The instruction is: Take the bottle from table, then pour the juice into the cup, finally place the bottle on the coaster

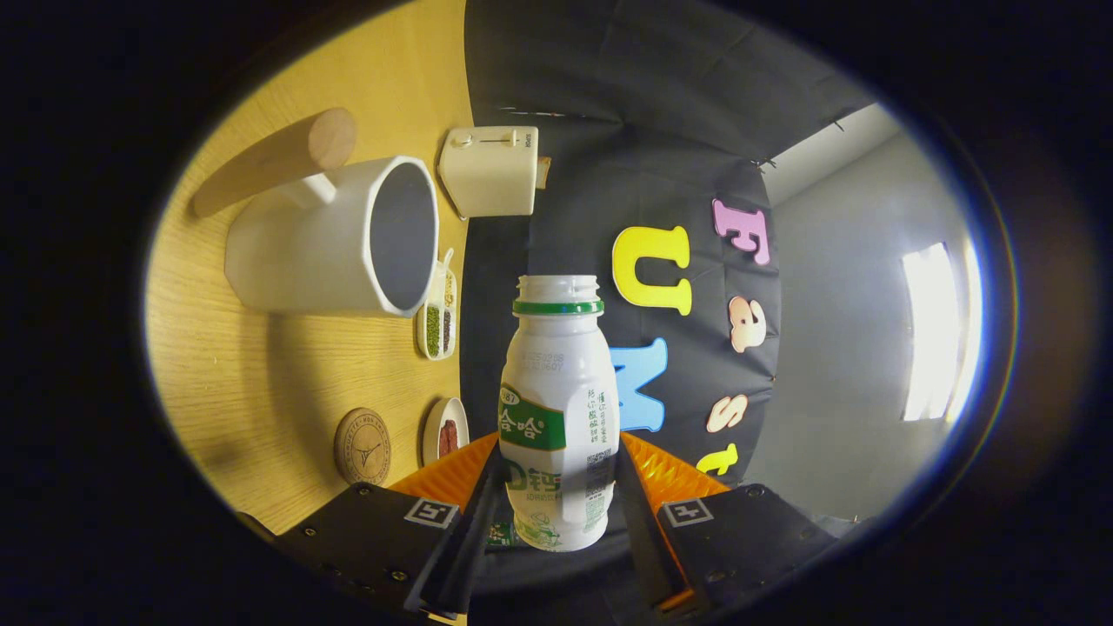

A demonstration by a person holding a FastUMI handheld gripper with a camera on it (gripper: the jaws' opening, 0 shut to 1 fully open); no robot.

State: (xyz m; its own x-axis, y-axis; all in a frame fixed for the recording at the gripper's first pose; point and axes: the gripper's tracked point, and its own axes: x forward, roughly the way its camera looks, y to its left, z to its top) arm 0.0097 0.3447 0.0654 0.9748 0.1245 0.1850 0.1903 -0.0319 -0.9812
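- Two fingers of the tool clamp a white bottle at lower centre of the frame, one pressing on each side; its mouth is uncapped, with a green ring below the neck.
- White cup with a wooden handle fills the upper left, seen tipped sideways against the wooden surface.
- Round coaster sits lower left, beside a small dish.
- Cream toaster occupies top centre; a divided tray of grains lies just below the cup.
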